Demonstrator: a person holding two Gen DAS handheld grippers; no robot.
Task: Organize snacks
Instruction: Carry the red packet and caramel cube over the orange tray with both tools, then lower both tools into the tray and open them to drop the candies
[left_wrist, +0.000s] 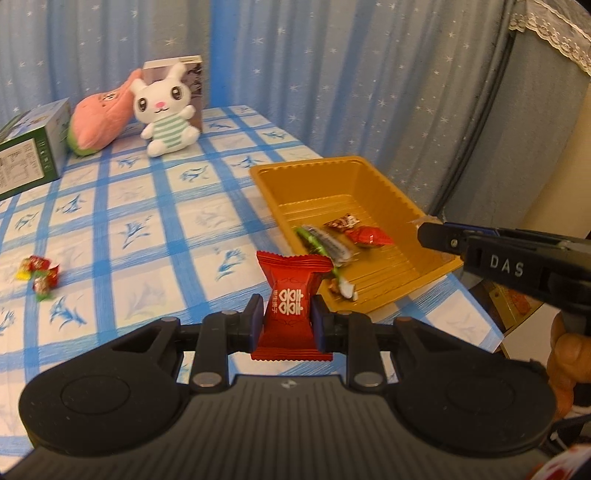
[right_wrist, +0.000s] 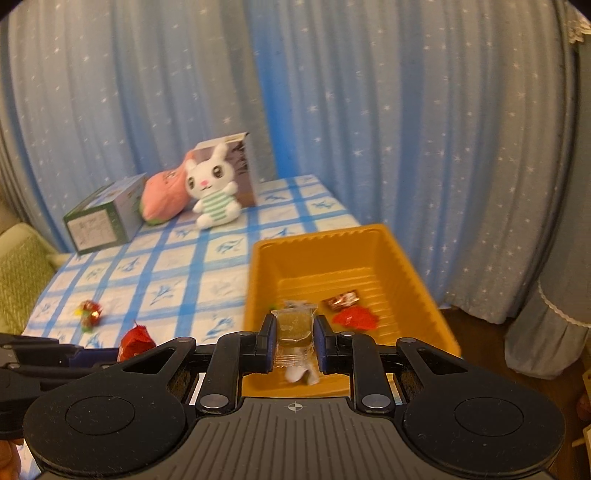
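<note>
My left gripper (left_wrist: 287, 317) is shut on a red wrapped candy (left_wrist: 290, 295) with white characters, held above the checked tablecloth just left of the golden plastic tray (left_wrist: 273, 181). My right gripper (right_wrist: 293, 334) is shut on a clear-wrapped yellowish candy (right_wrist: 294, 326) over the near end of the tray (right_wrist: 266, 258). The tray holds a green-striped candy (left_wrist: 325, 245), a brown candy (left_wrist: 342, 223) and a red candy (left_wrist: 369, 236). Loose red and green candies (left_wrist: 38, 273) lie on the table at left; they also show in the right wrist view (right_wrist: 90, 314).
At the back of the table stand a white plush rabbit (left_wrist: 166, 110), a pink plush (left_wrist: 99, 122), a green box (left_wrist: 33, 147) and a brown box (left_wrist: 192, 74). Blue starred curtains hang behind. The table edge runs just right of the tray.
</note>
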